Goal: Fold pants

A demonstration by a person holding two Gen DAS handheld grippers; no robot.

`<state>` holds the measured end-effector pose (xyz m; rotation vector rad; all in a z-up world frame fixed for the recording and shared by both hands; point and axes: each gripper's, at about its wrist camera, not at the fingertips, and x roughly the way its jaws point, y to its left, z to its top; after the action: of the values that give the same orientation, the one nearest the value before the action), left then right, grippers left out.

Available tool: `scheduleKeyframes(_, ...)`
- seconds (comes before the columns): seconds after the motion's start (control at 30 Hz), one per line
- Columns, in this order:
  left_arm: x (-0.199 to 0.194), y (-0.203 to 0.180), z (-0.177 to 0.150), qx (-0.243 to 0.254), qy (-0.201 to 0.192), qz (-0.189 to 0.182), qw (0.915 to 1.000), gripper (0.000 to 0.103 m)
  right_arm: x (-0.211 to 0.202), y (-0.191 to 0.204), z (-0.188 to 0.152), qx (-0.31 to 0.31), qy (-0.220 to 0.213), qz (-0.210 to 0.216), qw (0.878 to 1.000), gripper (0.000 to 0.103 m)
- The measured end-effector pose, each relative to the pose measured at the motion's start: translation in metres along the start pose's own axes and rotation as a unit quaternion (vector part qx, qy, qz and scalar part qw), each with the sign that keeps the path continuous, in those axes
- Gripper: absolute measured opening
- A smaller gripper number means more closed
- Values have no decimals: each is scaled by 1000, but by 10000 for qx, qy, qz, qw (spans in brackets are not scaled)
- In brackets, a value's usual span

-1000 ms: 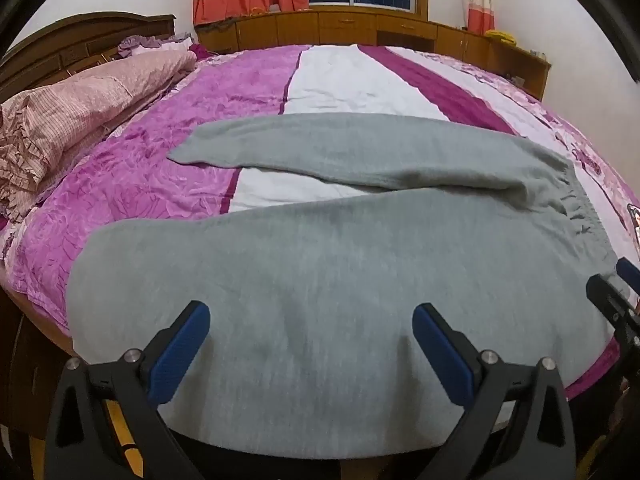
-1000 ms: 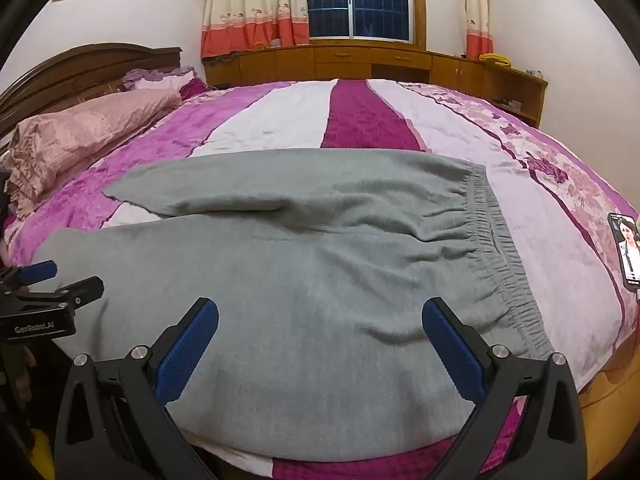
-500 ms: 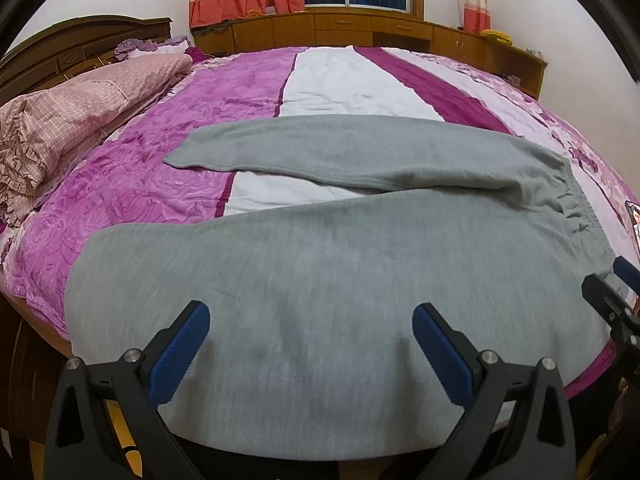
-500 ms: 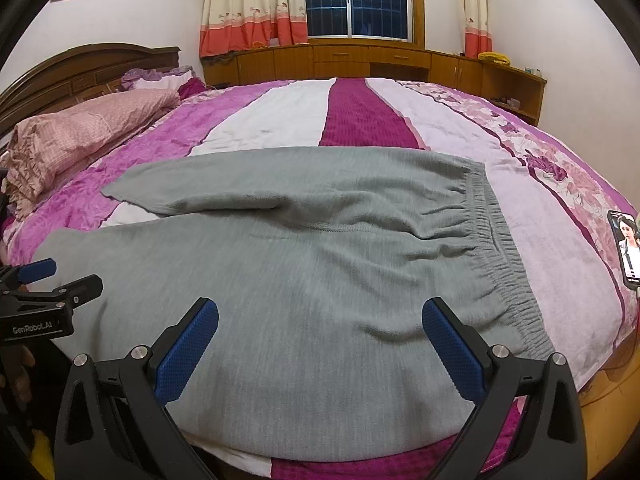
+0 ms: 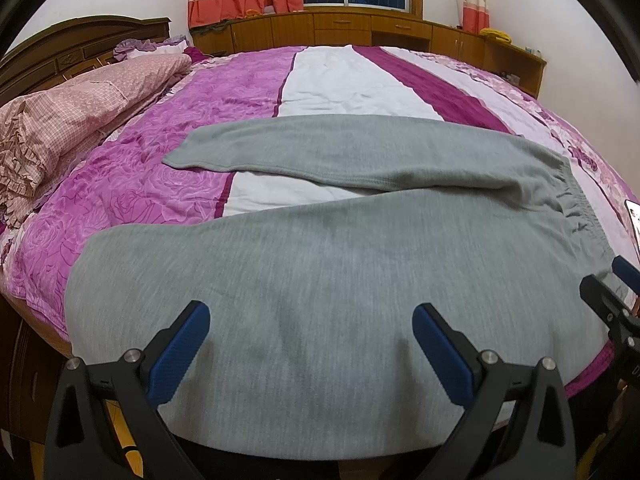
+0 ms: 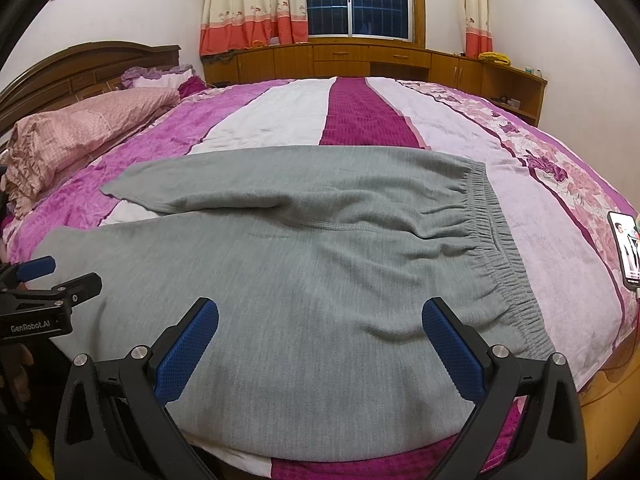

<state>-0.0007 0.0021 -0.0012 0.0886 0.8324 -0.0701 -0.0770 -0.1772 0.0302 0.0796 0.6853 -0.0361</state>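
Grey sweatpants [image 5: 320, 264] [image 6: 328, 264] lie flat across the near side of the bed, legs spread apart and pointing left, elastic waistband [image 6: 504, 256] on the right. My left gripper [image 5: 310, 332] hovers open above the near leg, close to the bed's front edge, with nothing between its blue pads. My right gripper [image 6: 320, 328] is open too, over the seat of the pants just left of the waistband. Each gripper shows at the side of the other's view: the right one [image 5: 616, 292] and the left one [image 6: 52, 284].
A pink-purple striped bedspread [image 6: 360, 108] covers the bed. Pink pillows [image 5: 68, 120] lie at the left by the dark wooden headboard [image 6: 92, 68]. A phone [image 6: 626, 248] rests on the bed's right edge. Wooden cabinets [image 6: 360, 56] and a curtained window stand beyond.
Both views have shifted only a little; the pants lie as before and both grippers stay open above them.
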Motion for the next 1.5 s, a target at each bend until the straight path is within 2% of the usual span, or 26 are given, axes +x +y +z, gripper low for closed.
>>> scheduleKeyframes(0.67, -1, -1, 0, 55, 1, 3, 10000, 103, 0, 0, 0, -11, -7, 0, 10000, 99)
scheduleKeyframes(0.97, -1, -5, 6, 179, 123, 15, 9998, 103, 1, -2, 2, 64, 42, 57, 10000, 99)
scheduleKeyframes(1.23, -5, -8, 19, 214, 177, -59, 9996, 103, 2, -11, 11, 208, 103, 79, 9997, 99)
scheduleKeyframes(1.5, -7, -14, 42, 369, 128, -68, 9992, 103, -1, -24, 33, 139, -20, -27, 9999, 99)
